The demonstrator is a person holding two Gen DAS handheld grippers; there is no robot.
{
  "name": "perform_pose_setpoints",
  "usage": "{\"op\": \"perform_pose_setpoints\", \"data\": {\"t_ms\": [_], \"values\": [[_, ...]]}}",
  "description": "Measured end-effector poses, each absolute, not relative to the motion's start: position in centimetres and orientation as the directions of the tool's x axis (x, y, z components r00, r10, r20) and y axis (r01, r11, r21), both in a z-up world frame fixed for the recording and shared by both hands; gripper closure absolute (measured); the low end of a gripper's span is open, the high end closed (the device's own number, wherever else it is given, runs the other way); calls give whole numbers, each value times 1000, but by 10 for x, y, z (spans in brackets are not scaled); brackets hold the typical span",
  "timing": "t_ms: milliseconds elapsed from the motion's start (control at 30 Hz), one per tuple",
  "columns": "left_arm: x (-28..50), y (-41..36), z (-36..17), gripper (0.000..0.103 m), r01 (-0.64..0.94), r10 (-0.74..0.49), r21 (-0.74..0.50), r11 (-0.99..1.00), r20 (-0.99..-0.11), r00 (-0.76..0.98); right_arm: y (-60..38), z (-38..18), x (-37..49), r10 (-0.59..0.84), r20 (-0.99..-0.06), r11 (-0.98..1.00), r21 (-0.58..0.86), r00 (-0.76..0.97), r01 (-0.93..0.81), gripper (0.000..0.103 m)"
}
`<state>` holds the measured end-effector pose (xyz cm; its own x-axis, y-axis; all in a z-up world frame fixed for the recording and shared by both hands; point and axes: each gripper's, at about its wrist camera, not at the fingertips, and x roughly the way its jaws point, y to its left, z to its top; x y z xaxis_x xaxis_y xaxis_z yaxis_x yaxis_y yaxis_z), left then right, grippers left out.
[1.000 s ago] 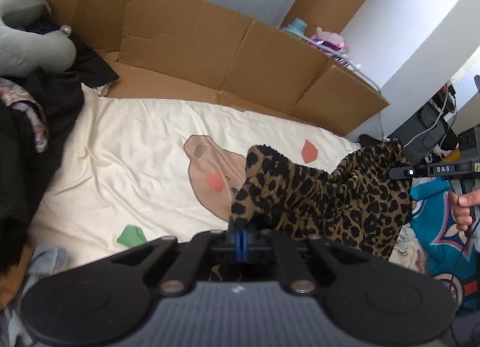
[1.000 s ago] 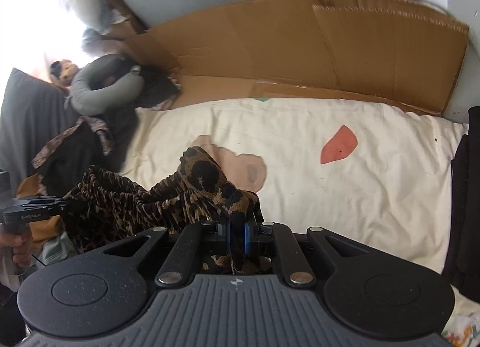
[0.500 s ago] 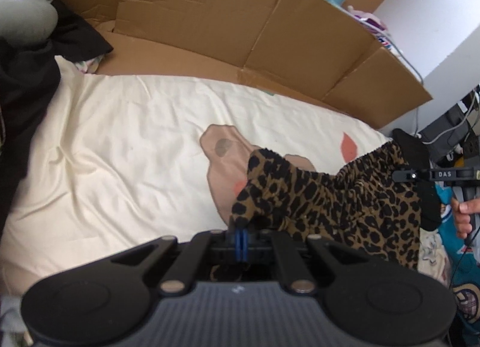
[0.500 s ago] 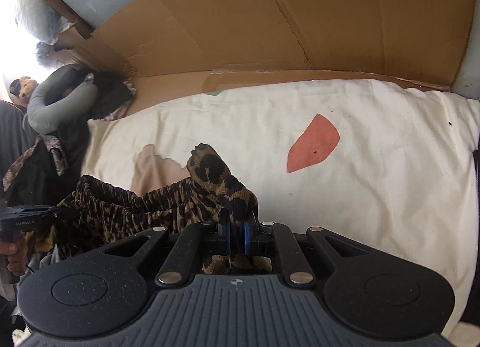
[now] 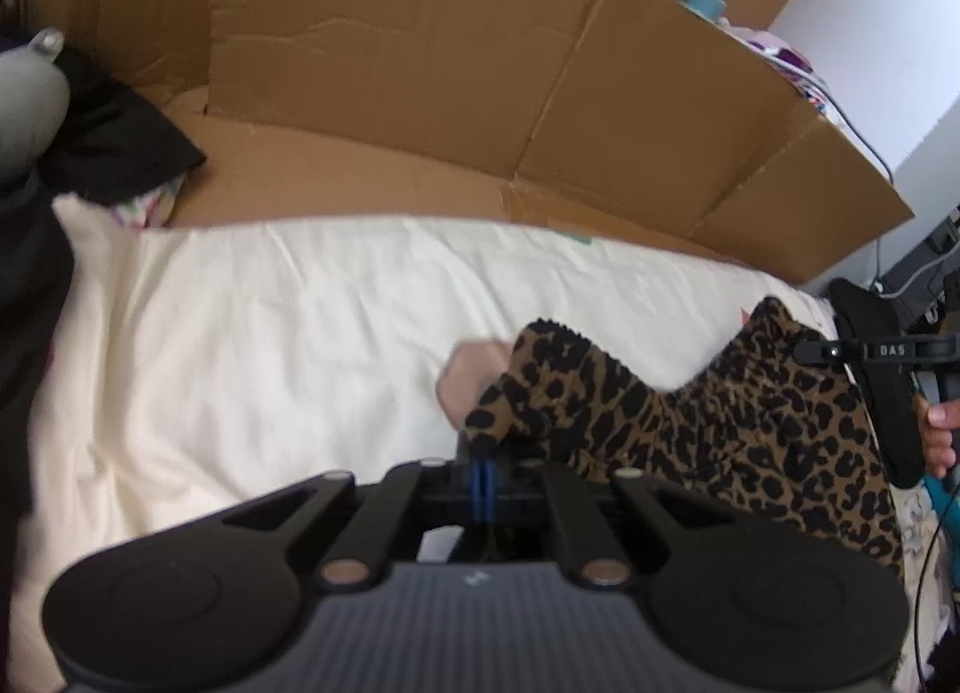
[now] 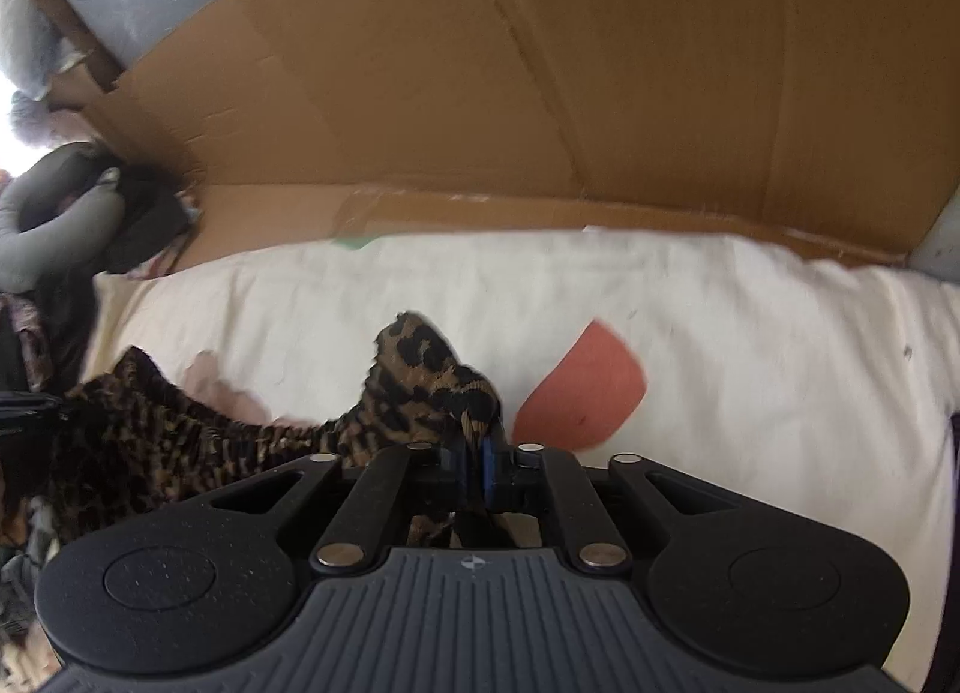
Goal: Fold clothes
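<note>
The left gripper (image 5: 483, 468) is clamped on one corner of the leopard-print garment (image 5: 690, 429); the right gripper (image 6: 477, 453) is clamped on the other. The garment sags between them over the cream sheet (image 5: 252, 345). It appears light, limp and stretchy; grip the gathered edge corners.

Each wrist camera looks steeply down along its own claw, close over the cream bedsheet (image 5: 252, 345), both sharing the sheet and the cardboard wall (image 6: 540, 93) behind.
</note>
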<state>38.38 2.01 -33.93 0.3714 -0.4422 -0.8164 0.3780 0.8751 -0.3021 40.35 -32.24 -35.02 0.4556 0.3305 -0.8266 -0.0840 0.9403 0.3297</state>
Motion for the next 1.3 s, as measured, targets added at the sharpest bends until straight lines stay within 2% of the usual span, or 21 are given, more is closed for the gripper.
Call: {"op": "perform_pose_setpoints", "data": {"t_ms": [400, 600, 700, 800, 833, 867, 900, 967, 1033, 1300], "values": [[421, 14, -337, 101, 382, -431, -278, 881, -803, 411, -324, -340, 434, 291, -807, 954, 284, 513, -95, 101], [437, 5, -375, 101, 378, -374, -236, 895, -858, 353, -320, -366, 447, 239, -831, 970, 224, 503, -89, 101], [444, 5, -390, 100, 351, -356, -243, 904, -883, 307, -319, -385, 455, 252, -860, 966, 247, 443, -71, 101], [443, 7, -382, 89, 345, -339, -223, 912, -882, 327, -314, -389, 456, 256, -875, 966, 225, 410, -124, 98], [441, 8, -376, 82, 351, -333, -208, 913, -878, 344, -313, -385, 454, 256, -871, 966, 212, 420, -149, 95], [441, 8, -371, 77, 364, -338, -204, 909, -871, 356, -314, -382, 452, 264, -864, 963, 214, 428, -162, 86], [441, 9, -366, 75, 377, -346, -203, 904, -864, 365, -317, -379, 452, 278, -856, 960, 227, 437, -166, 66], [446, 7, -360, 61, 385, -362, -213, 898, -854, 374, -321, -374, 452, 293, -840, 956, 240, 457, -170, 52], [452, 3, -359, 54, 384, -363, -211, 899, -850, 381, -320, -374, 456, 288, -837, 957, 234, 466, -170, 51], [465, -22, -393, 55, 395, -366, -236, 888, -882, 295, -305, -396, 477, 296, -854, 954, 242, 428, -177, 51]]}}
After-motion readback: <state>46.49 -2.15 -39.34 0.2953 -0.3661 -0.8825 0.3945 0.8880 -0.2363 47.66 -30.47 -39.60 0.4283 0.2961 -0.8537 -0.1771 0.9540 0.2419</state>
